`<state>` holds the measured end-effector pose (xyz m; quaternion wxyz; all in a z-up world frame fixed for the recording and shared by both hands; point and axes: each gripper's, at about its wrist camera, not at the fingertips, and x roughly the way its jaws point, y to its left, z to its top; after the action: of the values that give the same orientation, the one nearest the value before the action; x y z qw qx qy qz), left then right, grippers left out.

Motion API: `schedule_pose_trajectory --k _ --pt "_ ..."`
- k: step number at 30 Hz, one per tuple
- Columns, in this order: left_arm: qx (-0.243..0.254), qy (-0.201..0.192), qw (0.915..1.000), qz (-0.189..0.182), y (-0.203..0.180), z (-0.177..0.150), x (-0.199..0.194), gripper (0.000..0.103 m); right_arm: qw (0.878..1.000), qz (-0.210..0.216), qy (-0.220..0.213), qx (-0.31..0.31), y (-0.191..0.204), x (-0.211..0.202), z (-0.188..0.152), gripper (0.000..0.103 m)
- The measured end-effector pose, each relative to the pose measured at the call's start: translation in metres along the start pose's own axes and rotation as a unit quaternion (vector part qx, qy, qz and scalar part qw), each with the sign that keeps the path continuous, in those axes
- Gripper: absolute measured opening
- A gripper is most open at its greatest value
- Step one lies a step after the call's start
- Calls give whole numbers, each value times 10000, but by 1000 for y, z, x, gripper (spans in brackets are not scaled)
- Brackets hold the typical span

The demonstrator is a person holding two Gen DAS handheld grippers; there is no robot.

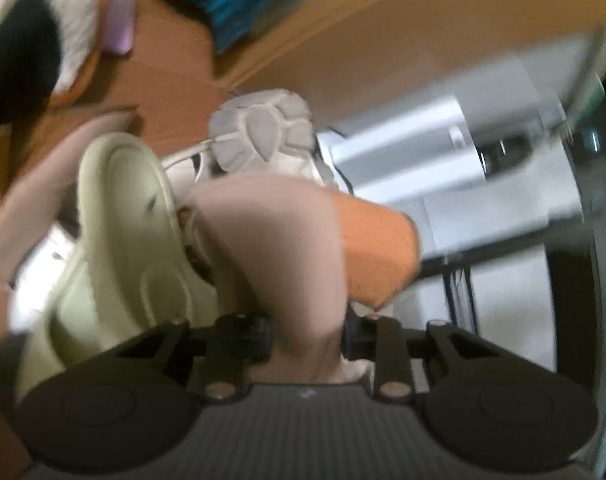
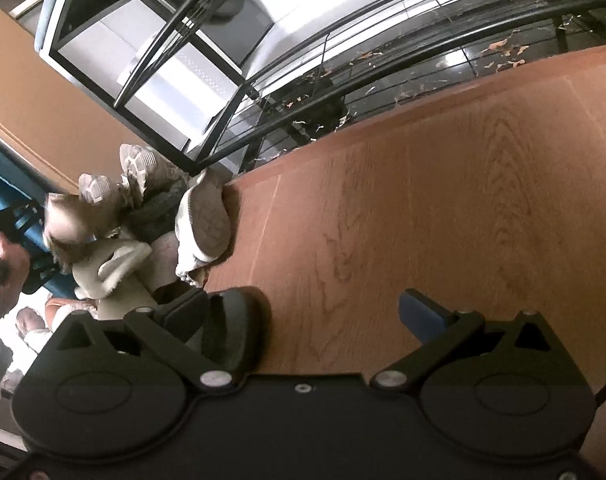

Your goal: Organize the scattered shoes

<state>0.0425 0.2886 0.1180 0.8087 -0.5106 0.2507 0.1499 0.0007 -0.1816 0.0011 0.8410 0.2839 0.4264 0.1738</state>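
Note:
My left gripper [image 1: 305, 334] is shut on a beige-pink shoe [image 1: 279, 240] with an orange lining, held up close to the lens. A pale cream slipper [image 1: 123, 216] lies sole-up just to its left, and a grey-soled sneaker [image 1: 263, 128] sits beyond. In the right wrist view the same pile shows at the left: the beige-pink shoe [image 2: 69, 216], cream slipper [image 2: 111, 268], and a white sneaker [image 2: 203, 216] on its side. My right gripper [image 2: 307, 314] is open low over the wood floor, and a black sandal [image 2: 239, 320] rests against its left finger [image 2: 187, 310].
A black metal rack [image 2: 263, 92] stands past the pile against the wall. A fluffy black-and-white slipper [image 1: 35, 28] and blue fabric [image 1: 231, 4] lie at the top of the left wrist view. A hand [image 2: 3, 268] holds the left gripper. Bare wood floor [image 2: 443, 200] spreads to the right.

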Motion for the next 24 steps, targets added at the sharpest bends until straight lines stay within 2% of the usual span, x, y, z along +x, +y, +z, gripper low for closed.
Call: schedule_pose_trajectory --k 3,5,9,13,17,18,22,24 --pt "270 201 9994 -116 -4 -17 -11 27 10000 -34 1 33 -9 -9 -2 103" --pt "267 362 9990 -81 -3 -29 -17 26 9999 -91 -67 32 -10 -11 -1 103" --pt "641 620 9959 -178 -2 -74 -27 26 9994 -238 -227 41 -12 -17 1 103" --pt "630 913 9933 -313 1 -139 -27 26 9939 -867 -666 152 -24 -30 6 103" --pt "263 1124 9923 -444 2 -196 -11 27 9795 -1627 -1150 279 -39 -44 12 103" --pt "173 1132 9924 -457 3 -221 -3 27 9747 -1815 -1270 311 -42 -47 13 103" --pt "426 1323 9901 -190 2 -269 25 28 9611 -2285 -1526 301 -55 -57 13 103" --pt "646 1411 9879 -71 6 -286 36 29 9588 -2370 -1543 259 -57 -57 12 103"
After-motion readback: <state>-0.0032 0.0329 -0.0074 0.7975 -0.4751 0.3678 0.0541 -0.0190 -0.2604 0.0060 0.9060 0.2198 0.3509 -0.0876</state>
